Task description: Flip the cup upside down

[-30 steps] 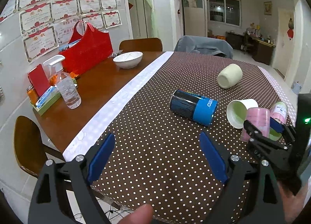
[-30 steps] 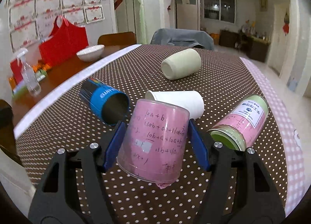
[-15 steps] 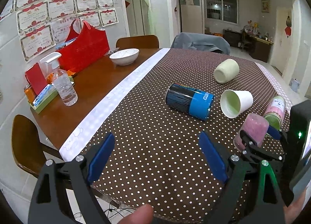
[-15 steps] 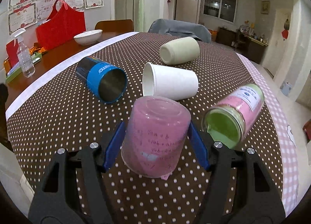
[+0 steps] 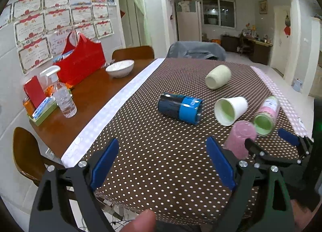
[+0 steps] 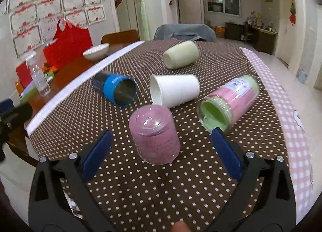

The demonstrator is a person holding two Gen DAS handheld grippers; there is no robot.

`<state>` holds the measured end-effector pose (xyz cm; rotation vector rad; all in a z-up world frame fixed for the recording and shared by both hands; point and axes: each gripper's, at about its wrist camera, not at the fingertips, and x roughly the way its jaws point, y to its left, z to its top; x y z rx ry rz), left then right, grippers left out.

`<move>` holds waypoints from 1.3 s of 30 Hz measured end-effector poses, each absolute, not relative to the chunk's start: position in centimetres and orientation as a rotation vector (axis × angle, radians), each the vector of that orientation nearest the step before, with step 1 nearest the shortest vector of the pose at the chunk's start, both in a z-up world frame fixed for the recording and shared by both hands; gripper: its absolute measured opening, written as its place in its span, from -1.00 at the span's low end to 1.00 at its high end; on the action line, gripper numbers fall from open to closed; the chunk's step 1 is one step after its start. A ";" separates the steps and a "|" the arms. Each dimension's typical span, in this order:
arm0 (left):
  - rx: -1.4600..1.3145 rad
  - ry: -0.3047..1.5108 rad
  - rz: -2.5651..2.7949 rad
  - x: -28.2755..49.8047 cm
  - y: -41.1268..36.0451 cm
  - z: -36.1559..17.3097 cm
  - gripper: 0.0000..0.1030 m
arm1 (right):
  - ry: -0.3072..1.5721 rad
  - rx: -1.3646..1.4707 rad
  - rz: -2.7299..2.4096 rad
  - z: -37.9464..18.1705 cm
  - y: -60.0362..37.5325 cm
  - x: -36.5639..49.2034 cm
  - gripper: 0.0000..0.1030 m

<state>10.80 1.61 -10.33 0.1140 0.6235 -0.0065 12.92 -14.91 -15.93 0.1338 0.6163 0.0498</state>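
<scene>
Pink cup (image 6: 155, 135) stands mouth-down on cloth (image 6: 140, 191); right gripper (image 6: 161, 155) jaws wide, flanking it untouched. Left gripper (image 5: 161, 163) wide, empty, idle.

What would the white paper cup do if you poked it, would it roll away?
The white paper cup lies on its side on the dotted tablecloth, so it would probably roll, likely curving because it tapers. It looks empty and thin, so probably light and easy to squash.

Upturned cup (image 6: 154, 134) on tablecloth (image 6: 140, 181), paper cup (image 6: 174, 90) behind; jar (image 6: 228, 104) right; tumbler (image 6: 114, 92) left
</scene>
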 end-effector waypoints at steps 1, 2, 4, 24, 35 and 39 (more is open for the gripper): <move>0.115 0.615 -0.014 10.4 1.4 -10.1 0.69 | 0.608 0.146 0.047 -15.5 -15.2 12.4 0.88; 0.116 0.605 -0.020 10.0 1.2 -9.9 0.69 | 0.600 0.160 0.038 -14.8 -15.6 11.7 0.88; 0.121 0.581 -0.028 8.9 0.9 -9.3 0.69 | 0.594 0.177 0.004 -13.6 -16.3 10.8 0.88; 0.132 0.435 -0.004 3.5 -1.6 -3.7 0.69 | 0.402 0.197 -0.098 -6.1 -19.9 2.3 0.88; 0.116 0.421 -0.008 2.7 -1.3 -3.5 0.69 | 0.365 0.155 -0.098 -5.2 -18.7 1.4 0.88; 0.111 0.416 -0.006 2.6 -1.1 -3.4 0.69 | 0.360 0.156 -0.101 -5.1 -18.5 1.4 0.88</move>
